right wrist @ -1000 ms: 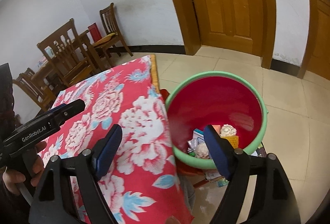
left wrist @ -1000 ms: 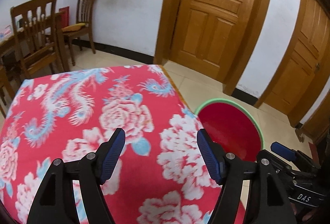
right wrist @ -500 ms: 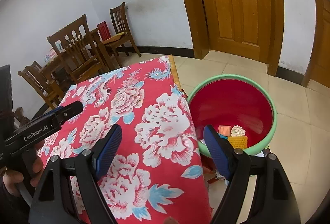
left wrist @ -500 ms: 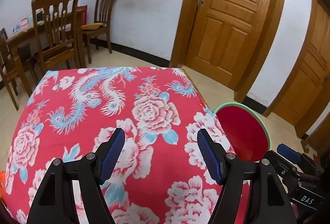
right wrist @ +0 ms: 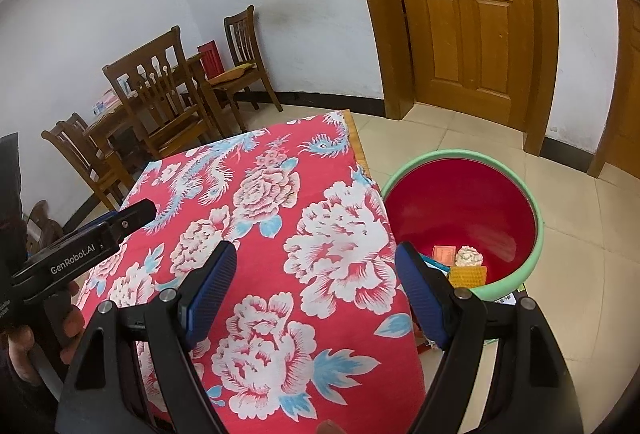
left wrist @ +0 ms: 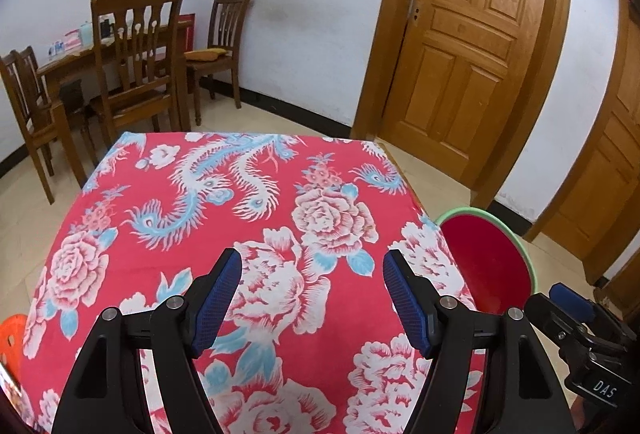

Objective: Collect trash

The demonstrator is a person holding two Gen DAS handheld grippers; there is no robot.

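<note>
A red basin with a green rim (right wrist: 538,218) (left wrist: 524,254) stands on the floor at the table's right side. Inside it lie several bits of trash: a pink card (right wrist: 444,254), a crumpled white wad (right wrist: 469,256) and a yellow piece (right wrist: 468,276). My left gripper (left wrist: 312,298) hovers open over the red flowered tablecloth (left wrist: 240,202) with nothing between its blue pads. My right gripper (right wrist: 316,294) is open too, above the cloth's right edge, its right finger (right wrist: 420,298) overlapping the basin's near rim. No trash shows on the cloth.
Wooden chairs (left wrist: 136,66) and a dining table (left wrist: 72,62) with small items stand at the back left. Two wooden doors (left wrist: 480,46) fill the back right wall. An orange plastic thing (left wrist: 10,338) peeks in at the left edge. Tiled floor surrounds the table.
Both grippers have pulled back from the basin toward the near side of the table, so more cloth and room show. The basin now sits farther right and smaller. The jaws kept their spread.
</note>
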